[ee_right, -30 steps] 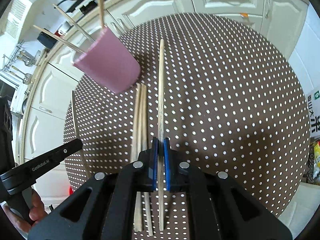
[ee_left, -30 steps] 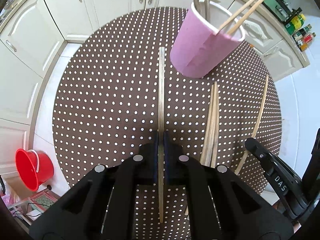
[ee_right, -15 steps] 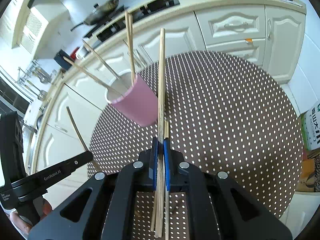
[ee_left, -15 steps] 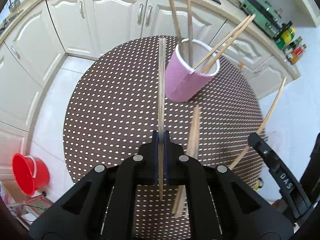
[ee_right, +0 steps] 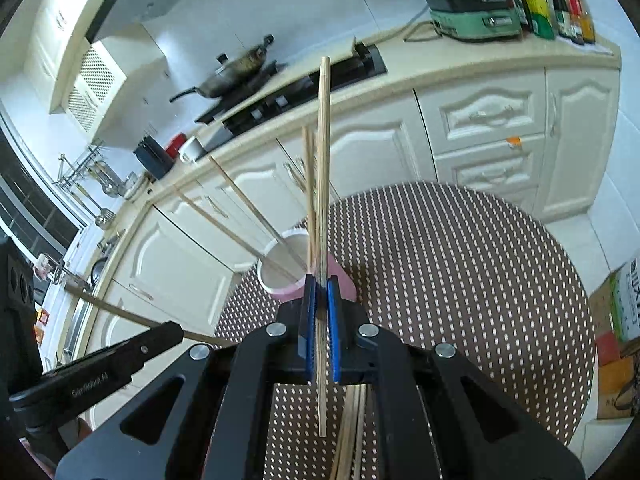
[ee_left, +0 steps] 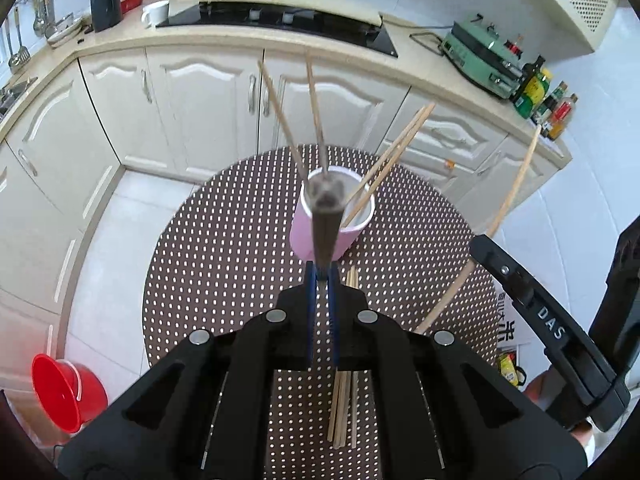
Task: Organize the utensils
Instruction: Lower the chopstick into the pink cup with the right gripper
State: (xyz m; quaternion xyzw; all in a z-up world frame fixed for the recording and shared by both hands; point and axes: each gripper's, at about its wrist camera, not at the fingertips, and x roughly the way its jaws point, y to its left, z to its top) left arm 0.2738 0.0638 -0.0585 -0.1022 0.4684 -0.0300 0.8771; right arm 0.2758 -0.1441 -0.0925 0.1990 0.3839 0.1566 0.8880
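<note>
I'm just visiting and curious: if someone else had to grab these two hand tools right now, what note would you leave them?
Left gripper: shut on one chopstick, pointing toward the pink cup.
Right gripper: shut on another chopstick, clear of the table.
Pink cup stands upright on the dotted round table, with four chopsticks already leaning inside.
Done: those four are in the cup; two more are picked up.
Left: drop both held chopsticks into the cup, then collect the loose bundle lying on the table near you.
</note>
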